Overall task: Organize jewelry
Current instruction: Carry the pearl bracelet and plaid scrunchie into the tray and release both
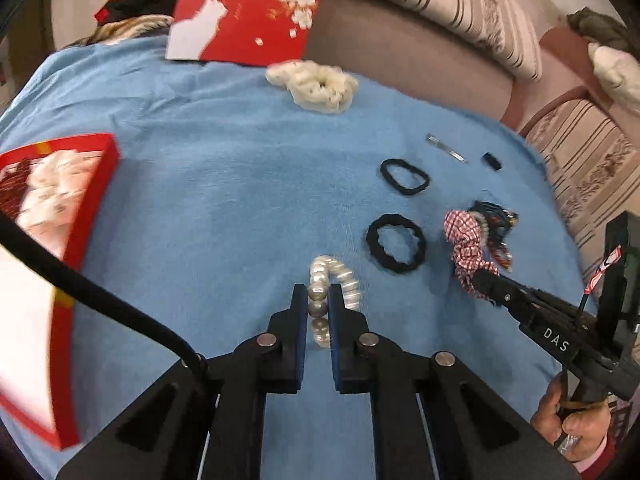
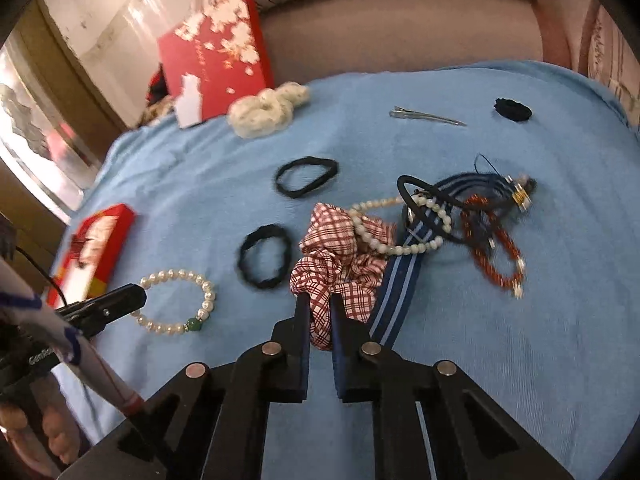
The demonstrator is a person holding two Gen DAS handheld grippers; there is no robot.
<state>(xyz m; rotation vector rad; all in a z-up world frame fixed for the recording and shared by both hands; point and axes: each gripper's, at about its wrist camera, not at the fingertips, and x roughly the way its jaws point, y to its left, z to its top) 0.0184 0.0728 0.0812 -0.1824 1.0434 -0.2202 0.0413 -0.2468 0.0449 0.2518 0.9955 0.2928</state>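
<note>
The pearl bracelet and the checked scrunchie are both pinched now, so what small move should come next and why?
Probably lift the left gripper a little, carrying the pearl bracelet toward the open red box. Its pads are shut on the beads. The right gripper holds the checked scrunchie, still tangled with a pearl strand, so it should wait.

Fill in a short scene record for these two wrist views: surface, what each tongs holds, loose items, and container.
surface: blue blanket
left tongs: shut on pearl bracelet
right tongs: shut on red checked scrunchie
loose hair ties: two black hair ties, lying apart from each other
cream scrunchie: near the far edge, beside red lid
tangled pile: second pearl strand, striped band, red beaded bracelet
hair clip: alone, far side
container: red box, on the left
</note>
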